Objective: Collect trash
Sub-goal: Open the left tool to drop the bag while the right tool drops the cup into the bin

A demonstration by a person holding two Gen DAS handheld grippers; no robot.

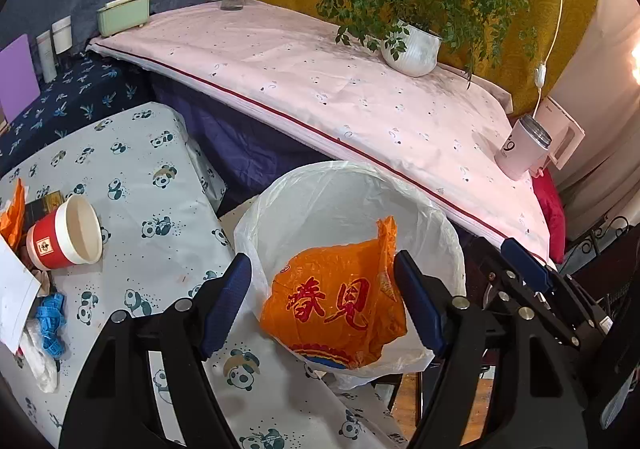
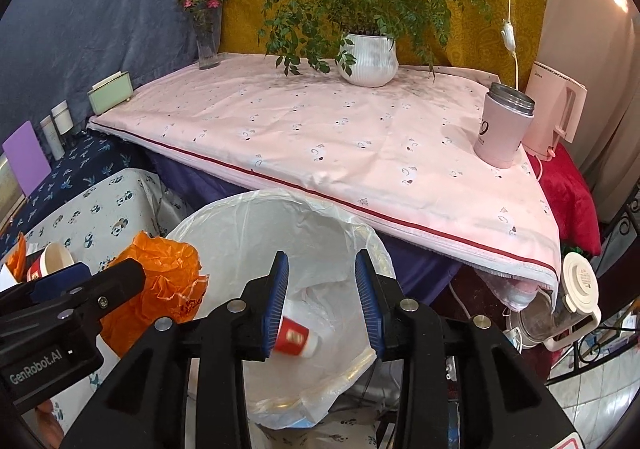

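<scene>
Table, far left: red-and-white paper cup (image 1: 66, 235) lies on its side on the panda-print tablecloth (image 1: 160, 269), mouth facing the bin; a crumpled blue strip (image 1: 51, 323) and white paper scraps sit nearer me at the cloth's edge.
My left gripper (image 1: 326, 299): jaws stand wide apart, pads clear of the crumpled orange plastic bag with red characters (image 1: 334, 309), which hangs between them over the near rim of the bin.
Bin: round white wastebasket lined with a clear plastic bag (image 1: 340, 193), just beside the table's corner and below the pink-covered shelf (image 1: 320, 89).
My right gripper (image 2: 322, 303): jaws partly apart above the bin's mouth, gripping nothing; a small red paper cup (image 2: 294, 339) shows blurred just beside the left pad, inside the liner's opening. I cannot tell whether it touches the pad.
Shelf, right: white ribbed pot with a leafy green plant (image 2: 368, 59); pink tumbler with a steel rim (image 2: 502, 125) near the right edge.
</scene>
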